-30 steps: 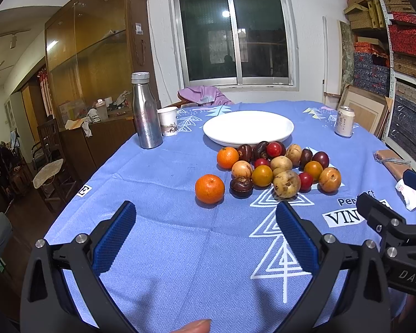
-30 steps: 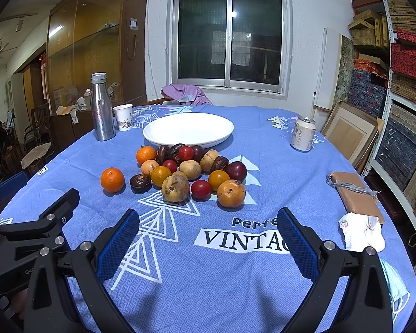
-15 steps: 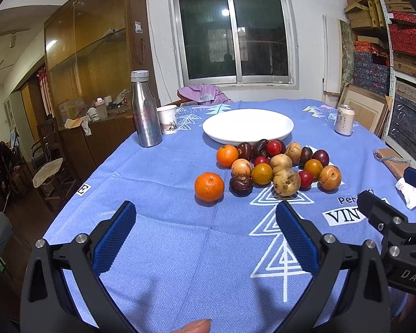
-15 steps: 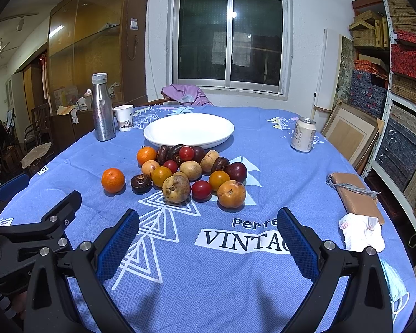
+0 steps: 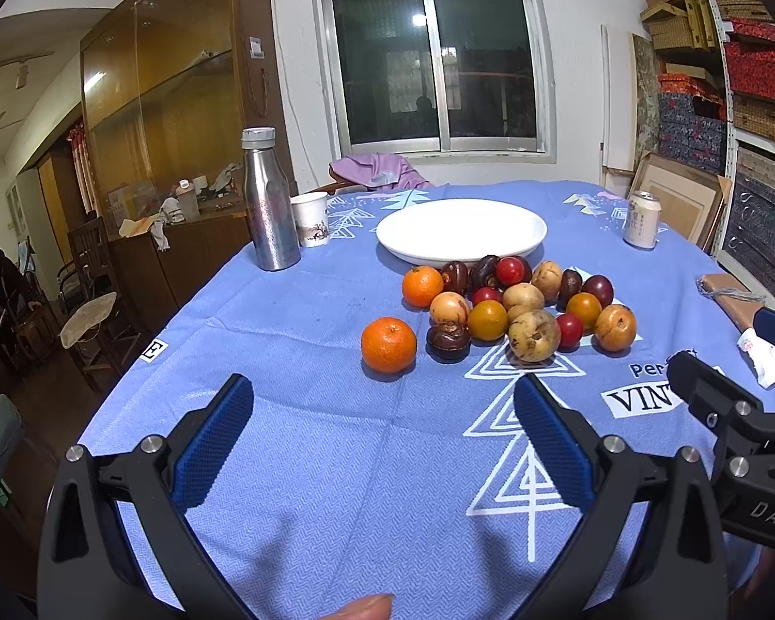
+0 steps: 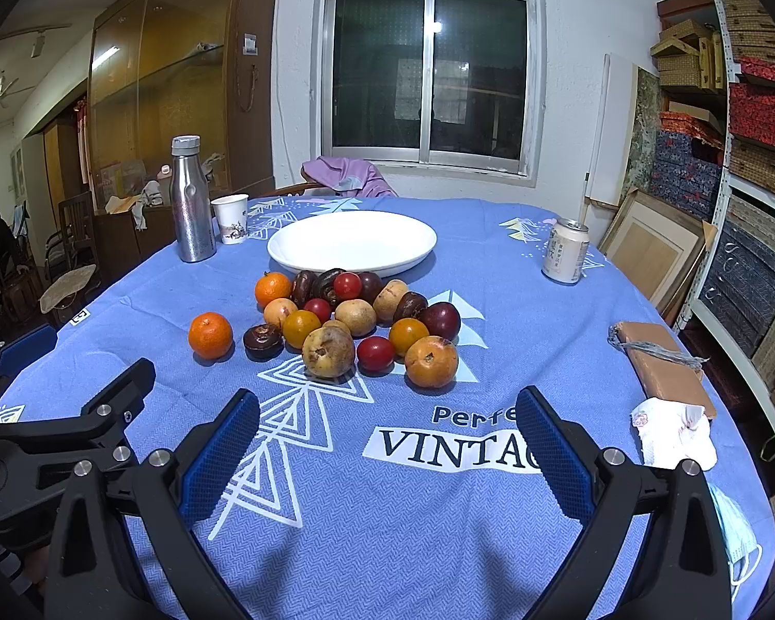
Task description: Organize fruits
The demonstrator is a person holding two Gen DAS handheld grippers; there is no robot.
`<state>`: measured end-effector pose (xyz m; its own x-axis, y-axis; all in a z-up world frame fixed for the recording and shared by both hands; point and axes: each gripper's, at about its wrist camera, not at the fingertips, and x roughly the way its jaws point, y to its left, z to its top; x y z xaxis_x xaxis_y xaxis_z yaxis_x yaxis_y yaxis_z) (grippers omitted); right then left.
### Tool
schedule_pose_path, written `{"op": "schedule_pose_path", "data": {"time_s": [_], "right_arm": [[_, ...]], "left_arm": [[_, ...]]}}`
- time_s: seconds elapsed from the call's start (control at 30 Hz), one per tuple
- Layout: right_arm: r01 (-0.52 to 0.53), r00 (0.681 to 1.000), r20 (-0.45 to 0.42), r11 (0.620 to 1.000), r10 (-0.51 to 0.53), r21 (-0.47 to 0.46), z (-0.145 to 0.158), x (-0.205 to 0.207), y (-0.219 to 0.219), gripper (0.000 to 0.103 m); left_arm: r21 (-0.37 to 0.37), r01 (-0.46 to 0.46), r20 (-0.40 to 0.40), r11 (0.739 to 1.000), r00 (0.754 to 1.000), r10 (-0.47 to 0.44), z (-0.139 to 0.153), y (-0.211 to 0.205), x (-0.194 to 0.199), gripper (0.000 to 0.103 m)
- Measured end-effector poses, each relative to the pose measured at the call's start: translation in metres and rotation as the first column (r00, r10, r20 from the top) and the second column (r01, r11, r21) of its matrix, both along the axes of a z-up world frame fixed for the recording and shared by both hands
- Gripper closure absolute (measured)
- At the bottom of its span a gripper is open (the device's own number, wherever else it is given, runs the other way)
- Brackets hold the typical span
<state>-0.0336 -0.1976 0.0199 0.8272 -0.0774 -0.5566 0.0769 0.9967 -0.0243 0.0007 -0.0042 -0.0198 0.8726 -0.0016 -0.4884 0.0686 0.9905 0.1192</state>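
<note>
Right wrist: tablecloth (image 6: 439, 516) reads "VINTA".

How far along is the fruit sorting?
Nothing looks done yet: the white plate holds nothing. Nothing is in hand either; the left gripper and right gripper are both open above the blue tablecloth. Everything is left: the fruit pile and a lone orange lie on the cloth.

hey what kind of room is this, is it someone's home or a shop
Most likely a home dining room: a table under a blue tablecloth holding fruit and a white plate, a glass-fronted wooden cabinet, and shelves of stacked boxes.
</note>
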Motion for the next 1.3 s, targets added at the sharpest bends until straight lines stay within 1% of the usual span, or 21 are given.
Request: {"op": "schedule_pose_path", "data": {"time_s": [0.27, 0.33, 0.37, 0.43, 0.47, 0.53, 0.57, 0.63, 0.67, 0.7, 0.77, 0.8, 0.87, 0.9, 0.93, 1.0, 1.03, 1.07, 1.13, 1.23, 1.3], "right_arm": [[-0.002, 1.0, -0.01, 1.0, 0.002, 0.004, -0.001, 0.0, 0.002, 0.003], [-0.013, 1.0, -0.016, 1.0, 0.013, 0.014, -0.005, 0.003, 0.002, 0.003], [-0.033, 0.999, -0.02, 0.999, 0.033, 0.03, -0.01, 0.005, 0.005, 0.003], [-0.069, 0.997, -0.031, 0.996, 0.07, 0.05, -0.014, 0.008, 0.003, 0.003], [-0.092, 0.995, -0.04, 0.994, 0.095, 0.061, -0.019, 0.01, 0.0, 0.003], [-0.116, 0.989, -0.086, 0.99, 0.123, 0.083, -0.029, 0.017, -0.009, 0.003], [-0.121, 0.985, -0.109, 0.988, 0.132, 0.1, -0.034, 0.021, -0.014, 0.003], [-0.118, 0.977, -0.157, 0.98, 0.144, 0.162, -0.044, 0.03, -0.028, 0.003], [-0.113, 0.973, -0.177, 0.973, 0.149, 0.2, -0.048, 0.035, -0.036, 0.003], [-0.111, 0.97, -0.189, 0.968, 0.154, 0.223, -0.05, 0.039, -0.04, 0.003], [-0.1, 0.962, -0.222, 0.965, 0.156, 0.243, -0.056, 0.048, -0.046, 0.003], [-0.095, 0.956, -0.249, 0.965, 0.157, 0.244, -0.058, 0.053, -0.048, 0.003], [-0.081, 0.948, -0.282, 0.971, 0.144, 0.225, -0.061, 0.063, -0.051, 0.003], [-0.093, 0.949, -0.277, 0.973, 0.15, 0.21, -0.06, 0.067, -0.052, 0.003], [-0.115, 0.949, -0.268, 0.973, 0.166, 0.198, -0.058, 0.07, -0.052, 0.003], [-0.147, 0.945, -0.261, 0.968, 0.199, 0.205, -0.057, 0.078, -0.055, 0.003], [-0.153, 0.941, -0.263, 0.963, 0.211, 0.223, -0.058, 0.083, -0.058, 0.003], [-0.157, 0.939, -0.265, 0.958, 0.221, 0.24, -0.059, 0.087, -0.061, 0.003], [-0.151, 0.941, -0.263, 0.96, 0.213, 0.234, -0.06, 0.096, -0.067, 0.003], [-0.15, 0.945, -0.256, 0.967, 0.202, 0.208, -0.062, 0.106, -0.072, 0.003], [-0.147, 0.949, -0.248, 0.967, 0.196, 0.206, -0.065, 0.111, -0.074, 0.003]], "left_arm": [[-0.001, 0.003, -0.013, 1.0, 1.0, -0.003, -0.004, 0.0, 0.001, 0.004], [0.0, 0.009, -0.019, 1.0, 1.0, -0.009, -0.007, 0.0, 0.001, 0.004], [0.002, 0.023, -0.024, 1.0, 0.999, -0.023, -0.008, 0.0, 0.004, 0.004], [0.002, 0.085, -0.035, 0.996, 0.996, -0.085, -0.012, 0.002, 0.009, 0.004], [-0.005, 0.11, -0.041, 0.994, 0.993, -0.11, -0.013, 0.006, 0.012, 0.004], [-0.053, 0.156, -0.05, 0.986, 0.986, -0.158, -0.017, 0.017, 0.019, 0.004], [-0.071, 0.165, -0.054, 0.984, 0.984, -0.169, -0.02, 0.023, 0.023, 0.004], [-0.079, 0.163, -0.078, 0.983, 0.982, -0.169, -0.025, 0.031, 0.035, 0.004], [-0.083, 0.175, -0.095, 0.981, 0.978, -0.183, -0.026, 0.032, 0.04, 0.004], [-0.099, 0.202, -0.125, 0.974, 0.969, -0.214, -0.028, 0.032, 0.047, 0.004], [-0.136, 0.25, -0.168, 0.959, 0.948, -0.271, -0.032, 0.034, 0.061, 0.004], [-0.134, 0.269, -0.195, 0.954, 0.936, -0.291, -0.034, 0.032, 0.072, 0.004], [-0.089, 0.269, -0.216, 0.959, 0.935, -0.282, -0.039, 0.027, 0.09, 0.004], [-0.06, 0.268, -0.221, 0.962, 0.936, -0.275, -0.041, 0.024, 0.1, 0.004], [-0.051, 0.267, -0.239, 0.962, 0.932, -0.271, -0.044, 0.022, 0.11, 0.004], [-0.1, 0.278, -0.299, 0.955, 0.907, -0.296, -0.049, 0.021, 0.133, 0.004], [-0.11, 0.273, -0.313, 0.956, 0.903, -0.294, -0.051, 0.021, 0.144, 0.004], [-0.105, 0.258, -0.318, 0.96, 0.906, -0.278, -0.051, 0.021, 0.15, 0.004], [-0.105, 0.239, -0.329, 0.965, 0.908, -0.26, -0.054, 0.022, 0.165, 0.004], [-0.145, 0.203, -0.375, 0.968, 0.895, -0.244, -0.062, 0.023, 0.18, 0.004], [-0.15, 0.177, -0.419, 0.973, 0.88, -0.225, -0.072, 0.025, 0.191, 0.004]]}}
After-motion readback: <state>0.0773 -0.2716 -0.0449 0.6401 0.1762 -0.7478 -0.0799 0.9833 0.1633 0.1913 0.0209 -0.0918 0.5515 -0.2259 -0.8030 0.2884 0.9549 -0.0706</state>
